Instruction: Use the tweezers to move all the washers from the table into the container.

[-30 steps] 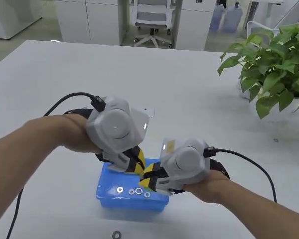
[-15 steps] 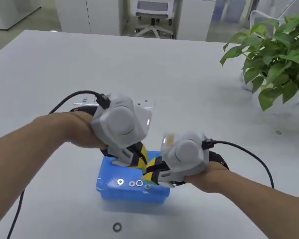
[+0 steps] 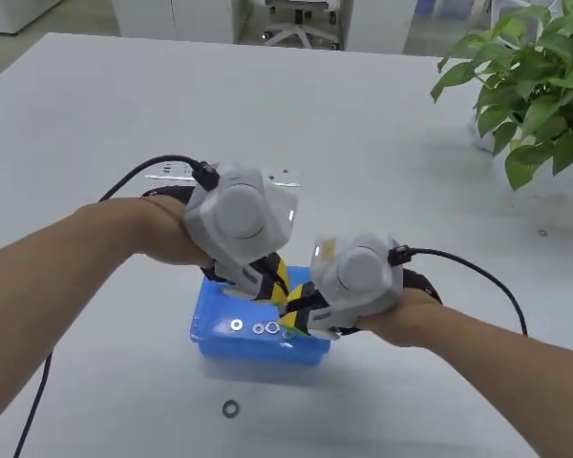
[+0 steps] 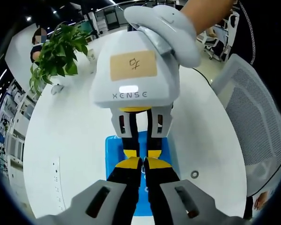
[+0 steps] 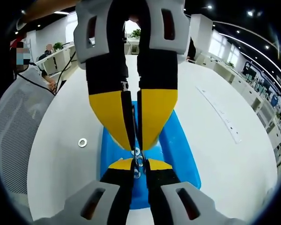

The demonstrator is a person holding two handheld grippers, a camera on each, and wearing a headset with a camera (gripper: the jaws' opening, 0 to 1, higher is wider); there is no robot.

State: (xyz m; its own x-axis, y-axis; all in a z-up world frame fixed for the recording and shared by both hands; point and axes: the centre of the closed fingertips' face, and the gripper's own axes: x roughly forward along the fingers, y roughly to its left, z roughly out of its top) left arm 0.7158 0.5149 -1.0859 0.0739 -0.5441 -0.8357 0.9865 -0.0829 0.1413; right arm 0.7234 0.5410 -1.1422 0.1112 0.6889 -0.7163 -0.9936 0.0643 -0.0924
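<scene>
Unloading over the blue container [image 3: 258, 347], one loose washer [image 3: 230, 408] left on the table [image 3: 382, 124].
Left gripper [image 3: 275, 284] is pinched narrow on the tweezers [image 5: 129, 117], tips down among the binned washers [image 3: 258, 329]. Right gripper [image 3: 294, 322] is narrow too; can't tell what it grips. Next, probably: lift clear, then a precise pinch on the loose washer. The right gripper view gives the tines; the head view gives the loose washer near the container front.

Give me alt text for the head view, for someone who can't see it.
The left gripper and right gripper, each hand-held, point their fingers together over a blue container holding several washers. One more washer lies on the white table beside it.
</scene>
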